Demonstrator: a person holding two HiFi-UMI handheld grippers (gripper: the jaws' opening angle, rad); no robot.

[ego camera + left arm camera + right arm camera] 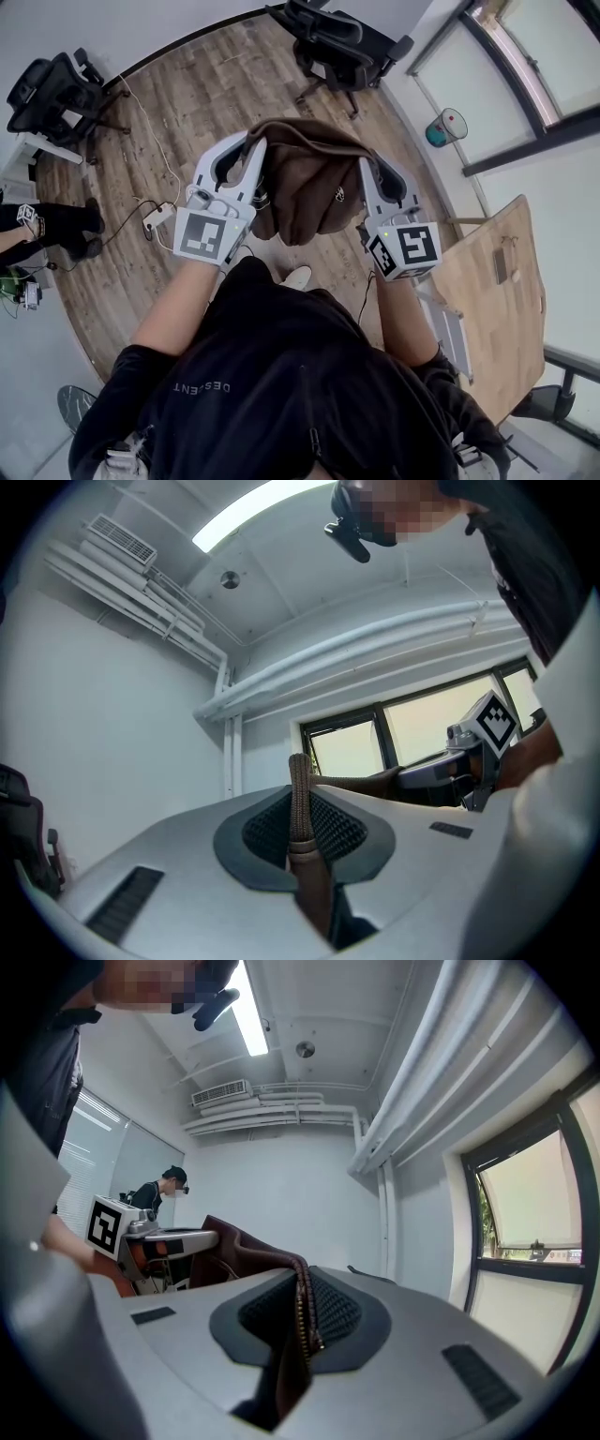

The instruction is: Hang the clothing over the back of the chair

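One brown jacket held up mid-frame in the head view, spread between two grippers: left gripper clenched on its ribbed hem, right gripper clenched on its zip edge. Two black office chairs at upper left and top centre, well apart from the jacket.

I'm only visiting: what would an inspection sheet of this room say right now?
Surface: wooden floor; wooden table at right.
Job's things: brown garment held up between both tools; far chair and left chair, both apart from it.
Clutter: teal bin near the glass.
Tools: left tool shut on the garment's ribbed edge; right tool shut on its zipper edge.
Cables: white cable across the floor to a power strip.
Surroundings: bystander's shoes at left; window.
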